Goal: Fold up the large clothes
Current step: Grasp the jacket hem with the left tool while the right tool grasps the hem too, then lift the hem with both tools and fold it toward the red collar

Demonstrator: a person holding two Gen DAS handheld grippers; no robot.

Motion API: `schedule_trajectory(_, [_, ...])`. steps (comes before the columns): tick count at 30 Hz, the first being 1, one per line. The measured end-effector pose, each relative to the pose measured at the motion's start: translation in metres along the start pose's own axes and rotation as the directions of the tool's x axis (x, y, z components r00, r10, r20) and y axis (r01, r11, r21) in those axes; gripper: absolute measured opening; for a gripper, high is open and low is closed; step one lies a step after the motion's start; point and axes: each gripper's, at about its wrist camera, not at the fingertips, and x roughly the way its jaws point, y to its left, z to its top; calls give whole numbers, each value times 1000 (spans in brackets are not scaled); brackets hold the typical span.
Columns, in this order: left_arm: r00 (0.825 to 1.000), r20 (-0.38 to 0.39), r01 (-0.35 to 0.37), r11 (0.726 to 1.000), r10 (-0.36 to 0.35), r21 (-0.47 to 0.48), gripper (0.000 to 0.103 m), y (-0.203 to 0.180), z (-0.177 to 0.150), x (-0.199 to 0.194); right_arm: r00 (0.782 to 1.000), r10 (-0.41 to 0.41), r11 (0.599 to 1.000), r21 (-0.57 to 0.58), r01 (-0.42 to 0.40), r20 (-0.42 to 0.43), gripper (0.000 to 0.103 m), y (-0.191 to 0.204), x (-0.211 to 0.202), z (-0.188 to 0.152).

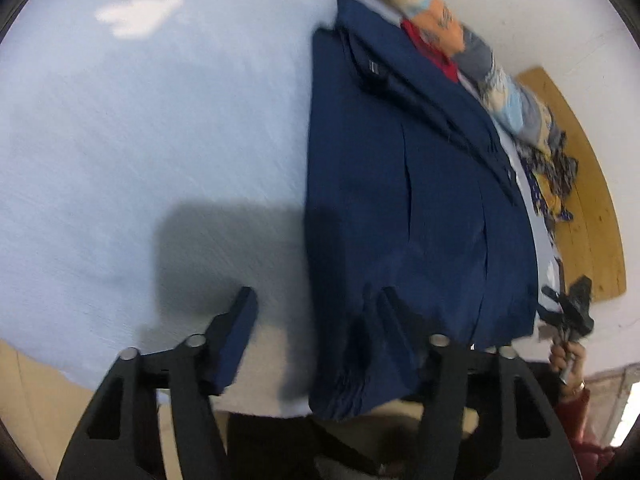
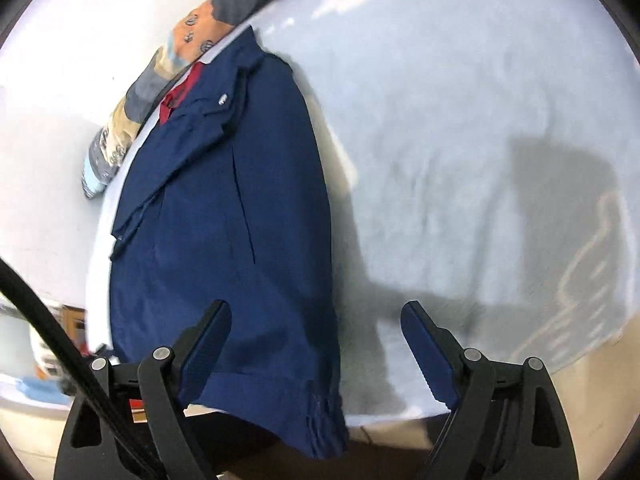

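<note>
A navy blue jacket point(image 1: 420, 200) lies folded lengthwise in a long strip on the pale blue sheet point(image 1: 160, 140), its cuffed end hanging over the near edge. My left gripper point(image 1: 316, 300) is open, its right finger over the jacket's near end, its left finger over bare sheet. In the right wrist view the same jacket point(image 2: 224, 240) lies left of centre. My right gripper point(image 2: 316, 316) is open and empty, its left finger over the jacket's hem, its right finger over the sheet point(image 2: 460, 140). The right gripper also shows in the left wrist view point(image 1: 572, 308), hand-held beyond the jacket.
A pile of patterned clothes point(image 1: 500, 92) and a red garment point(image 1: 432, 52) lie beyond the jacket along the far edge. The same pile point(image 2: 168, 80) shows in the right wrist view. A wooden board point(image 1: 592, 208) lies on the floor. A black cable point(image 2: 52, 340) hangs at left.
</note>
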Motion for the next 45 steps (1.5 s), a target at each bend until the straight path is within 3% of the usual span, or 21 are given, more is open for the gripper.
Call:
schedule_trajectory(4, [998, -57, 24, 1000, -23, 18, 59, -2, 3, 14, 999, 11, 1000, -2, -11, -44, 90, 4, 17, -7])
schedule_trajectory(9, [976, -169, 145, 989, -139, 21, 59, -8, -3, 35, 998, 30, 1000, -3, -30, -59, 89, 4, 24, -14])
schedule_trajectory(11, [961, -208, 192, 981, -180, 36, 59, -16, -6, 42, 993, 76, 997, 16, -75, -85, 73, 2, 26, -18])
schedule_trajectory(14, [960, -237, 174, 982, -151, 78, 59, -30, -8, 53, 978, 149, 989, 25, -147, -148, 61, 5, 38, -30])
schedule_trajectory(17, [958, -248, 178, 978, -146, 112, 72, -40, -6, 60, 968, 165, 985, -25, -173, -191, 58, 19, 46, -40])
schedule_trajectory(19, [960, -247, 163, 979, -130, 118, 73, -43, -5, 63, 976, 106, 989, -77, -123, -189, 54, 28, 50, -43])
schedule_trajectory(20, [961, -245, 159, 980, -126, 119, 73, -45, -3, 62, 978, 88, 989, -98, -108, -188, 48, 32, 52, -43])
schedule_trajectory(22, [966, -236, 142, 981, -107, 135, 73, -48, -4, 61, 981, 83, 989, -109, -103, -174, 43, 37, 52, -43])
schedule_trajectory(23, [970, -229, 125, 980, -88, 155, 70, -49, -4, 58, 982, 84, 989, -107, -103, -171, 43, 38, 52, -42])
schedule_trajectory(24, [975, -216, 96, 978, -54, 188, 55, -52, -4, 57, 981, 89, 989, -102, -108, -172, 43, 36, 52, -42])
schedule_trajectory(25, [979, -204, 62, 975, -17, 213, 30, -55, -5, 57, 981, 94, 990, -87, -110, -172, 43, 35, 53, -42])
schedule_trajectory(29, [983, -182, 28, 964, 22, 265, 25, -63, -5, 54, 980, 108, 993, -32, -115, -169, 43, 28, 57, -41])
schedule_trajectory(32, [979, -195, -1, 963, 55, 269, 27, -62, -4, 61, 982, 101, 993, -50, -110, -161, 41, 30, 57, -41])
schedule_trajectory(33, [978, -202, 7, 966, 47, 258, 34, -62, -2, 64, 984, 88, 993, -66, -99, -156, 38, 31, 56, -42])
schedule_trajectory(34, [978, -207, 30, 968, 23, 248, 50, -62, -1, 64, 987, 66, 993, -88, -80, -148, 31, 34, 56, -43])
schedule_trajectory(35, [977, -214, 62, 969, -10, 239, 55, -61, -1, 64, 988, 58, 993, -95, -72, -143, 25, 36, 56, -43])
schedule_trajectory(36, [977, -211, 45, 965, 12, 260, 54, -66, -2, 65, 989, 57, 993, -99, -71, -139, 22, 37, 56, -43])
schedule_trajectory(38, [978, -161, -69, 929, 135, 364, 29, -82, -7, 63, 990, 70, 991, -106, -84, -125, 15, 38, 52, -42])
schedule_trajectory(40, [982, -119, -90, 916, 147, 392, 24, -87, -7, 55, 989, 108, 985, -124, -120, -102, 13, 39, 41, -41])
schedule_trajectory(43, [991, 22, -125, 896, 128, 427, 23, -101, -4, 27, 984, 173, 972, -156, -178, -47, 13, 49, 25, -43])
schedule_trajectory(45, [984, 142, -157, 883, 104, 442, 22, -113, -4, 3, 976, 220, 954, -211, -214, 4, 12, 61, 11, -44])
